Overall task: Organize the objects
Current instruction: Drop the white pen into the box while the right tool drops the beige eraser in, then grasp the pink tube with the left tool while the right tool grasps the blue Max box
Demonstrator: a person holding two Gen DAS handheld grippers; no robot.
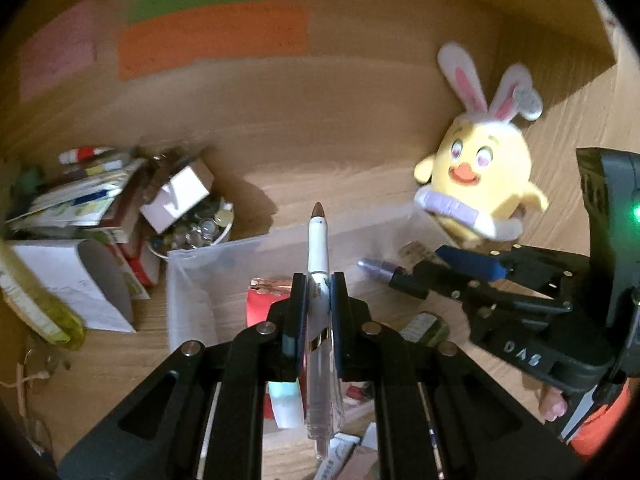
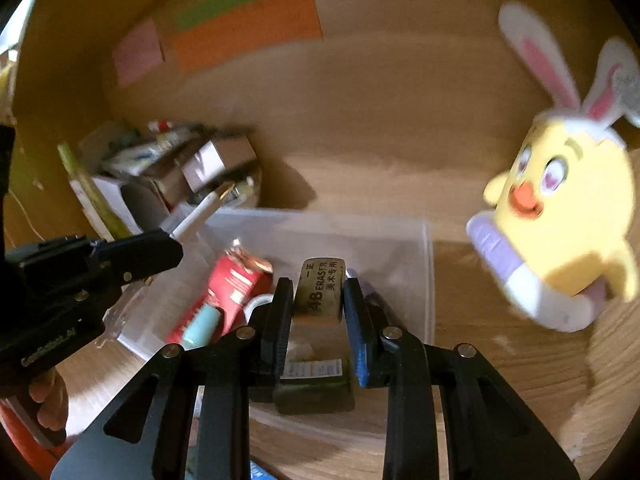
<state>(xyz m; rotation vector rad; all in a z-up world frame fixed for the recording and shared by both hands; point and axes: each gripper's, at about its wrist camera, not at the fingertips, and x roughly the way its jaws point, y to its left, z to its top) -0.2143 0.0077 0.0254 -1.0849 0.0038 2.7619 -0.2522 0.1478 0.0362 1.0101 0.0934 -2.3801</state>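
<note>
My left gripper (image 1: 318, 280) is shut on a white pen (image 1: 318, 248) with a brown tip, held over a clear plastic bin (image 1: 188, 280). My right gripper (image 2: 318, 292) is shut on a brown 4B eraser (image 2: 320, 290), also above the bin (image 2: 426, 264). The right gripper shows in the left wrist view (image 1: 440, 268) at right; the left gripper (image 2: 168, 246) with the pen (image 2: 202, 212) shows at left in the right wrist view. In the bin lie a red box (image 2: 232, 284), a purple tube (image 1: 374, 266) and a dark green block (image 2: 316, 384).
A yellow plush chick with bunny ears (image 1: 480, 184) sits right of the bin on the wooden desk (image 1: 320, 152). A cluttered pile of boxes, cards and a bowl of beads (image 1: 192, 228) stands at left. Coloured sticky notes (image 1: 212, 36) hang on the back wall.
</note>
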